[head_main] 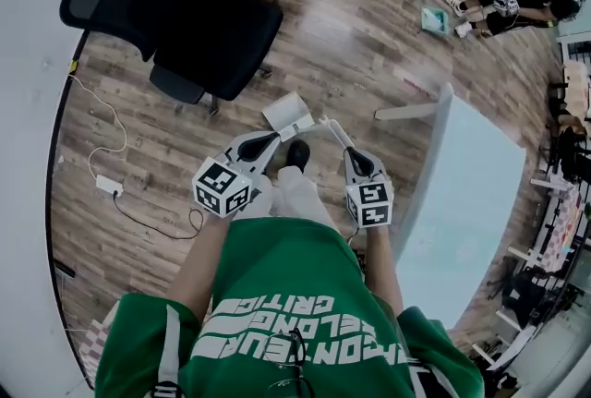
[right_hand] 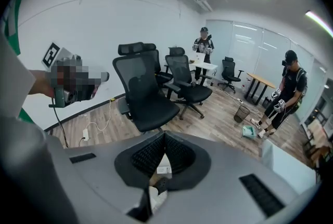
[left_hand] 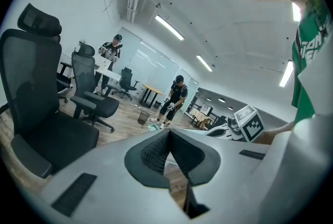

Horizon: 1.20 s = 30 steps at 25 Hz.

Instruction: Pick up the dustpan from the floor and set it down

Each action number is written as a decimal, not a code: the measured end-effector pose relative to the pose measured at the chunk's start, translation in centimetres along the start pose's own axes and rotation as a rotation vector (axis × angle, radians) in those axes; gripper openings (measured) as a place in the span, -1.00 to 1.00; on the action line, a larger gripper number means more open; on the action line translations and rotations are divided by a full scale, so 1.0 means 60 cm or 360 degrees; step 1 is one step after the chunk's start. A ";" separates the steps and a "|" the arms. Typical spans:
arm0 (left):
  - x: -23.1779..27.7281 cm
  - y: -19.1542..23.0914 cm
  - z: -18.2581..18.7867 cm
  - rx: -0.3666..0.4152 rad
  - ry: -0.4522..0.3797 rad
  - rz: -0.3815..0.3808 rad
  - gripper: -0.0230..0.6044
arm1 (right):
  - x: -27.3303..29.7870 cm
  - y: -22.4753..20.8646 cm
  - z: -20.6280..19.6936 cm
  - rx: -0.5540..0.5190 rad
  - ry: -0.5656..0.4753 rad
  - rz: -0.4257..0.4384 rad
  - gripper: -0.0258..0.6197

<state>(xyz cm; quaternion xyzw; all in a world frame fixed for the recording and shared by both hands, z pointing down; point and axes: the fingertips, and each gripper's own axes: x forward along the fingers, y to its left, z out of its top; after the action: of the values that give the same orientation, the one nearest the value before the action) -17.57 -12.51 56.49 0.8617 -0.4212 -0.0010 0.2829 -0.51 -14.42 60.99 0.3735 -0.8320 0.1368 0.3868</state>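
The dustpan (head_main: 288,114) is lying on the floor (head_main: 369,64) just ahead of a shoe (head_main: 297,152). The left gripper (head_main: 264,145) and right gripper (head_main: 356,162) are hovering near it, fingers clenched on nothing, apparently lining up for the pickup.

Floor (head_main: 355,54) lies open between office chair (head_main: 199,36) and table (head_main: 471,193).

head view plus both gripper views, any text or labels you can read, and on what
"CRITIC", "ELONG", "CON-NEUR": white print on the green shirt, upside down, ends hidden by folds.
Left marker cube, right marker cube: square patterns only, no words.
Small label on the white dustpan: too small to read.
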 end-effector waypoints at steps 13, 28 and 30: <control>-0.006 0.037 0.000 -0.0073 -0.0043 0.0196 -0.92 | 0.134 -0.033 -0.047 -0.0264 0.0389 0.0142 -0.89; 0.000 0.068 0.012 -0.0143 -0.0083 0.0373 -0.92 | 0.280 -0.028 -0.132 -0.0280 0.0764 0.0355 -0.35; -0.001 0.073 0.013 -0.0155 -0.0090 0.0392 -0.92 | 0.298 -0.026 -0.142 -0.0291 0.0824 0.0360 -0.35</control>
<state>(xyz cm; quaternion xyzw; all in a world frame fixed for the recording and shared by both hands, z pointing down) -20.99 -14.97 57.95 0.7884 -0.5309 -0.0111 0.3105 -2.30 -20.30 79.91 0.1946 -0.7509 0.1941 0.6005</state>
